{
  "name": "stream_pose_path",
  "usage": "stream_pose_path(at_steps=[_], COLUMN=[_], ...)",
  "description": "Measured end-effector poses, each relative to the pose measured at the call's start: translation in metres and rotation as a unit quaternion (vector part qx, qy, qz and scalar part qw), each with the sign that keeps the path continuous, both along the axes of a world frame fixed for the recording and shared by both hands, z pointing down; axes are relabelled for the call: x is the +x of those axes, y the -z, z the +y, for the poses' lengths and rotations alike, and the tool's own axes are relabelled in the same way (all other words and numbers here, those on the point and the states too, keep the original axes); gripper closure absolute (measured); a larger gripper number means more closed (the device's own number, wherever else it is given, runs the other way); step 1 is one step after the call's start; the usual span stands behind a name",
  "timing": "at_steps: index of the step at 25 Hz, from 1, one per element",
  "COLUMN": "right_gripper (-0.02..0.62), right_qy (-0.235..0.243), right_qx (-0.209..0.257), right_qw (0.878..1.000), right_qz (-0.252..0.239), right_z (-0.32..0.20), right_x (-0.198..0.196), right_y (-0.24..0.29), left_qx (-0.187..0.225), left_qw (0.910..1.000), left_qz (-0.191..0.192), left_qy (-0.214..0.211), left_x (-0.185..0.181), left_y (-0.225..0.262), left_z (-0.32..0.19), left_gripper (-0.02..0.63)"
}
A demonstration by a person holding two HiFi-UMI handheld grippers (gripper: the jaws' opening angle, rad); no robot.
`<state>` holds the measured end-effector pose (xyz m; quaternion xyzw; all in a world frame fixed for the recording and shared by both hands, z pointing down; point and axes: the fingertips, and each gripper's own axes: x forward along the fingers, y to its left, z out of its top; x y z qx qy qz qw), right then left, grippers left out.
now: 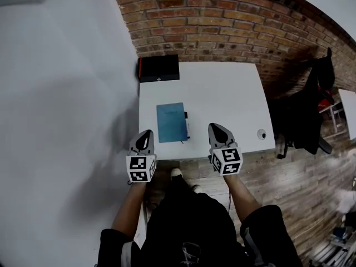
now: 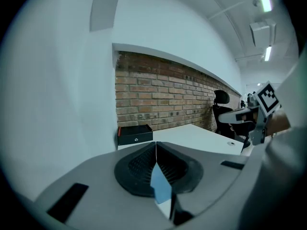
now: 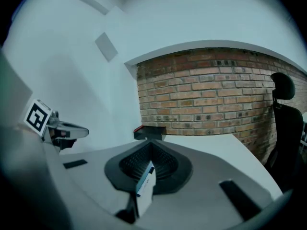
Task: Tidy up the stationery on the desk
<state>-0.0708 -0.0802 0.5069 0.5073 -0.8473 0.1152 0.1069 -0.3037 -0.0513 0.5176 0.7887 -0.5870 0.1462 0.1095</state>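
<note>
Blue and lying flat, the notebook (image 1: 171, 122) sits near the front middle of the white desk (image 1: 228, 88). A dark pen (image 1: 186, 125) lies along the notebook's right edge; I cannot tell whether they touch. Beyond the notebook, to its far left, a black box (image 1: 159, 68) stands against the brick wall (image 1: 222, 21). Well to the notebook's right, a small round object (image 1: 261, 134) rests by the desk edge. My left gripper (image 1: 147, 133) hovers at the notebook's near left, jaws pressed together on nothing. My right gripper (image 1: 217, 128) hovers at its near right, past the pen, also closed and empty. A black chair (image 1: 311, 115) stands farther right.
</note>
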Motion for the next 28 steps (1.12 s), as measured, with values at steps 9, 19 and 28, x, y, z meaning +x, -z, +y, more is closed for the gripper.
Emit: stream_pose_path(at_steps=[9, 19, 28], right_gripper=[0.574, 0.574, 0.574], right_qy=[-0.001, 0.013, 0.015], right_qx=[0.001, 0.008, 0.009], right_qw=[1.000, 1.000, 1.000], right_qz=[-0.003, 0.005, 0.007], right_z=[0.027, 0.038, 0.038], right_x=[0.018, 0.016, 0.011], right_y=[0.004, 0.010, 0.009], left_qx=[0.016, 0.017, 0.019], left_qw=[0.9995, 0.9993, 0.9993], left_qz=[-0.006, -0.003, -0.002], left_qy=[0.028, 0.034, 0.031], left_x=[-0.012, -0.008, -0.008], left_y=[0.019, 0.020, 0.020], left_z=[0.030, 0.048, 0.048], left_gripper=[0.591, 0.591, 0.591])
